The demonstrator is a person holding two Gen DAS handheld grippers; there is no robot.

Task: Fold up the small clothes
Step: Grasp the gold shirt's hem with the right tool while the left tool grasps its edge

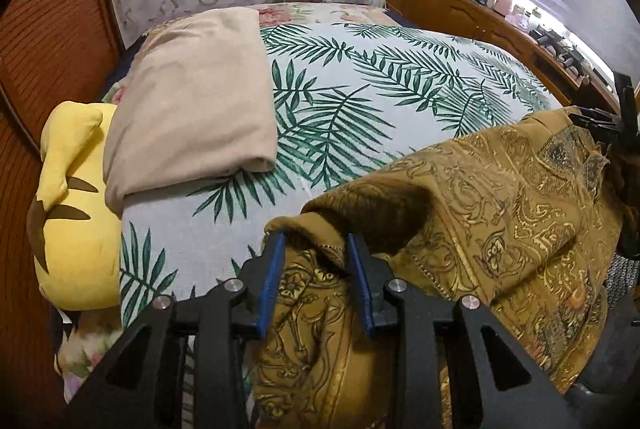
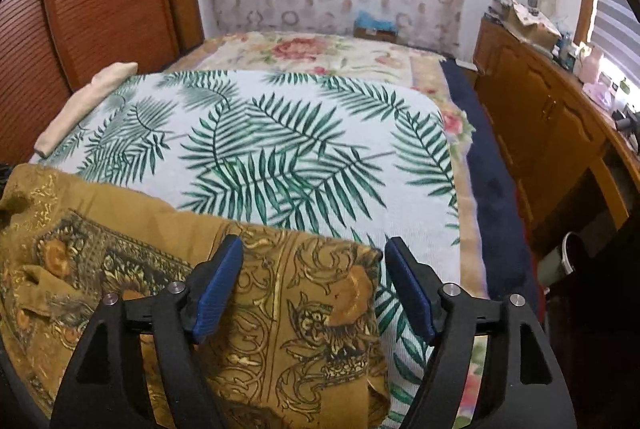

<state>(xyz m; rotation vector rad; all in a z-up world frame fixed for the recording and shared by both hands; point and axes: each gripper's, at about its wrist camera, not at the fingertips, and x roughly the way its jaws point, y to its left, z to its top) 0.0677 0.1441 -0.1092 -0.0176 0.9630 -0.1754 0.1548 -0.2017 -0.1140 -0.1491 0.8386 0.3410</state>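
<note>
The left gripper (image 1: pixel 316 241) was nearest the lens, its blue pads narrowed onto a bunched edge of the brown patterned garment (image 1: pixel 500 213), which it seemed to pinch; the right gripper (image 2: pixel 314 249) hung with its jaws wide apart over the cloth, holding nothing. The garment lay rumpled at the near edge of the bed (image 2: pixel 496 197), spread between the two grippers on the palm-leaf cover (image 2: pixel 280 149); a folded beige cloth (image 1: pixel 192 101) sat toward the far left corner beside a yellow plush toy (image 1: pixel 76 213). The step in hand looked like gathering the garment's edge for a first fold; the next move likely called for the right gripper to close on the near corner, so both could lift together.
</note>
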